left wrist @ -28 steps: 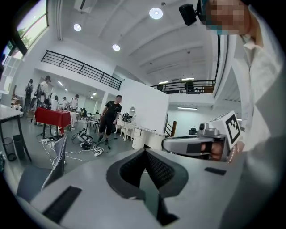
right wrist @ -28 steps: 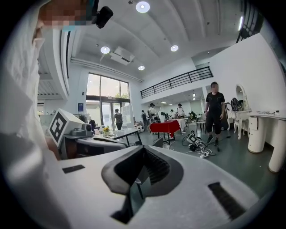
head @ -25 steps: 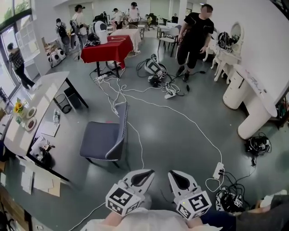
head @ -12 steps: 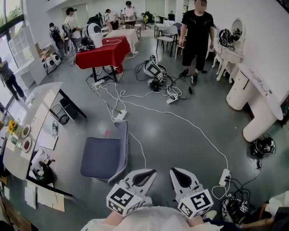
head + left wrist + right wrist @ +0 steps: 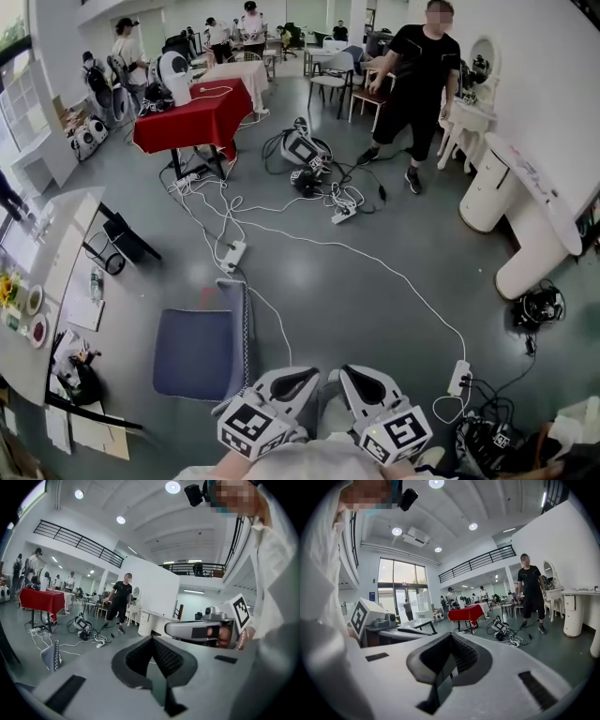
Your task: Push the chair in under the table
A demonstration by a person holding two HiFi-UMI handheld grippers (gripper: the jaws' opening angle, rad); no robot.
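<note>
The chair (image 5: pixel 199 352) has a blue-grey seat and a dotted backrest (image 5: pixel 246 330). It stands on the grey floor, its seat facing the long white table (image 5: pixel 52 272) at the left edge of the head view. Both grippers are low in the head view, side by side, just right of the backrest and apart from it. My left gripper (image 5: pixel 305 376) is shut with nothing in it, and so is my right gripper (image 5: pixel 350 374). The left gripper view has its closed jaws (image 5: pixel 151 640) and the chair (image 5: pixel 52 654) at lower left. The right gripper view shows its closed jaws (image 5: pixel 450 637).
White cables and a power strip (image 5: pixel 232 253) run across the floor beyond the chair. Another strip (image 5: pixel 457 377) lies to the right. A red-cloth table (image 5: pixel 192 117) stands further back, and a person in black (image 5: pixel 422 80) stands near a white curved counter (image 5: pixel 525 230). Bags (image 5: pixel 77 375) sit under the white table.
Both grippers and the head camera have moved forward together. The chair now sits lower and closer in the head view, right beside the left gripper. The person in black has stepped right.
</note>
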